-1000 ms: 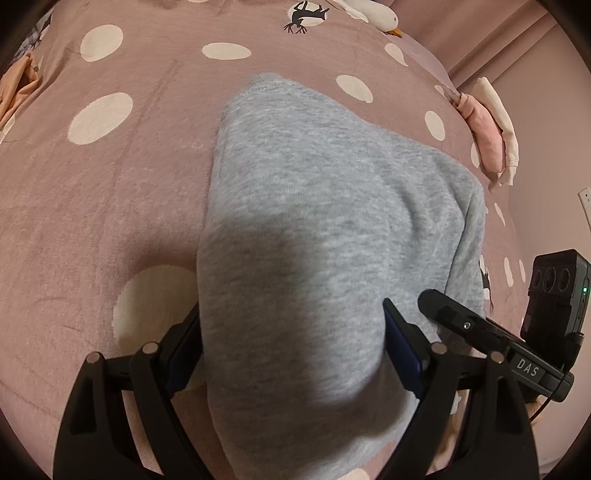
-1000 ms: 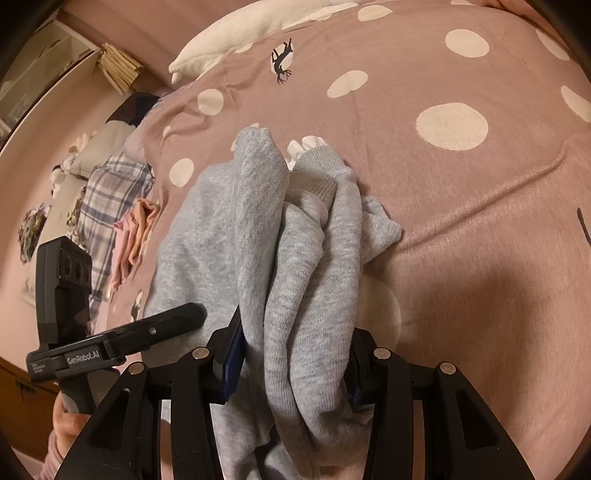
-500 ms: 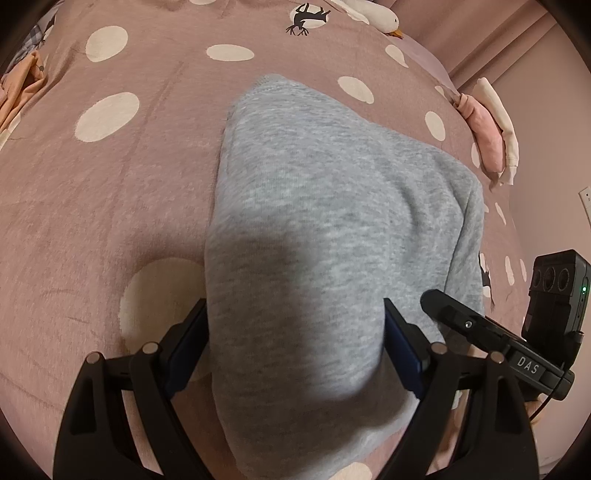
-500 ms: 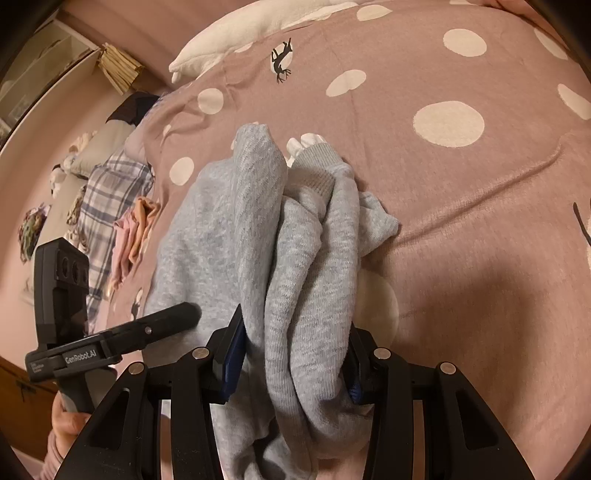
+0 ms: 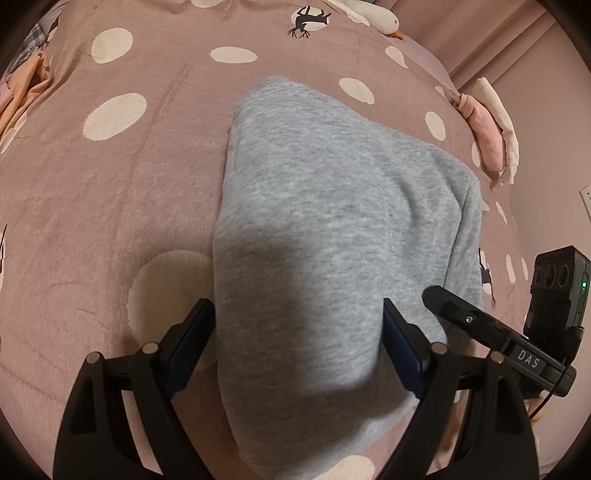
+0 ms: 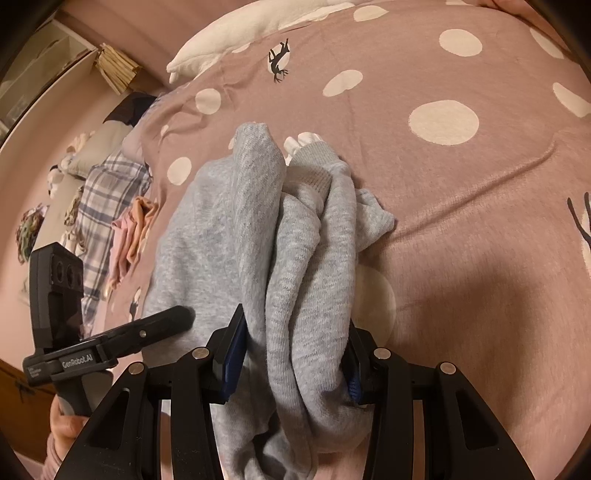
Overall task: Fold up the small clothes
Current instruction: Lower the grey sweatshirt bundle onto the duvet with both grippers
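Note:
A small grey knit garment (image 5: 332, 229) lies on a pink polka-dot bedspread (image 5: 122, 206), its near end lifted. My left gripper (image 5: 299, 339) is shut on the near edge of the grey cloth, which drapes over and between the blue pads. In the right wrist view the same garment (image 6: 229, 221) is bunched in folds, with a ribbed cuff (image 6: 317, 162) at the far end. My right gripper (image 6: 295, 354) is shut on a thick fold of it. The other hand-held gripper (image 6: 110, 343) shows at the left.
A pile of pink, peach and plaid clothes (image 6: 110, 206) lies at the bed's left side. A white pillow (image 6: 251, 29) is at the head. A pink and cream garment (image 5: 491, 133) lies at the right edge, and a white plush goose (image 5: 373, 14) at the far end.
The garment has settled slightly farther forward and flatter on the bedspread. Both grippers keep their hold on the cloth.

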A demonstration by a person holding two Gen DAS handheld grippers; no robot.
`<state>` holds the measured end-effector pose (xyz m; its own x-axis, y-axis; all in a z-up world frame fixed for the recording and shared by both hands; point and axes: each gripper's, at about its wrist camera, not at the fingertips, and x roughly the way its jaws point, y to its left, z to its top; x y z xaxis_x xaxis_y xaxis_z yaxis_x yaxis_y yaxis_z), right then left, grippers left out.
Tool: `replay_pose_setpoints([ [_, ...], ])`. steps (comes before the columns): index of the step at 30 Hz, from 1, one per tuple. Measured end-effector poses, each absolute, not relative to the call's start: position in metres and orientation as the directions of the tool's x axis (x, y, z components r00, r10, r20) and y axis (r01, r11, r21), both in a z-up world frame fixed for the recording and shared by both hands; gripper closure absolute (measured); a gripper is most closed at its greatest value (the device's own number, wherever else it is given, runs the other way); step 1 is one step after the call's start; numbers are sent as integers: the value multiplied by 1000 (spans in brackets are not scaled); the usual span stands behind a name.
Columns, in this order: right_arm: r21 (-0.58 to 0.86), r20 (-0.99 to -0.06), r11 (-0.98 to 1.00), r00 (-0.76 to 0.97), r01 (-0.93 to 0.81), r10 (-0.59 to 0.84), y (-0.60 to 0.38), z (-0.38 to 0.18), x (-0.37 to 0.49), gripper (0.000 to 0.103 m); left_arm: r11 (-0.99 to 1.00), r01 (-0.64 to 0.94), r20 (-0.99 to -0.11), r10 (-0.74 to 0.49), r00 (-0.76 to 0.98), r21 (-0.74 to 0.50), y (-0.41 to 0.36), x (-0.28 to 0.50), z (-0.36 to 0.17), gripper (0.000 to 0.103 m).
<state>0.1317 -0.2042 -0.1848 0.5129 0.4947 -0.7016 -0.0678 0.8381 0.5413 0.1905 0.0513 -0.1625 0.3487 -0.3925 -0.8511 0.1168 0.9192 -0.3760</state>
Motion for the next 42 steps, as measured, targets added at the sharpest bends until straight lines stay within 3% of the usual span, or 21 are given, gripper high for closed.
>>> replay_pose_setpoints([
  [42, 542, -703, 838, 514, -59, 491, -203, -183, 127, 60, 924, 112, -851, -380, 364, -365, 52, 180, -158, 14],
])
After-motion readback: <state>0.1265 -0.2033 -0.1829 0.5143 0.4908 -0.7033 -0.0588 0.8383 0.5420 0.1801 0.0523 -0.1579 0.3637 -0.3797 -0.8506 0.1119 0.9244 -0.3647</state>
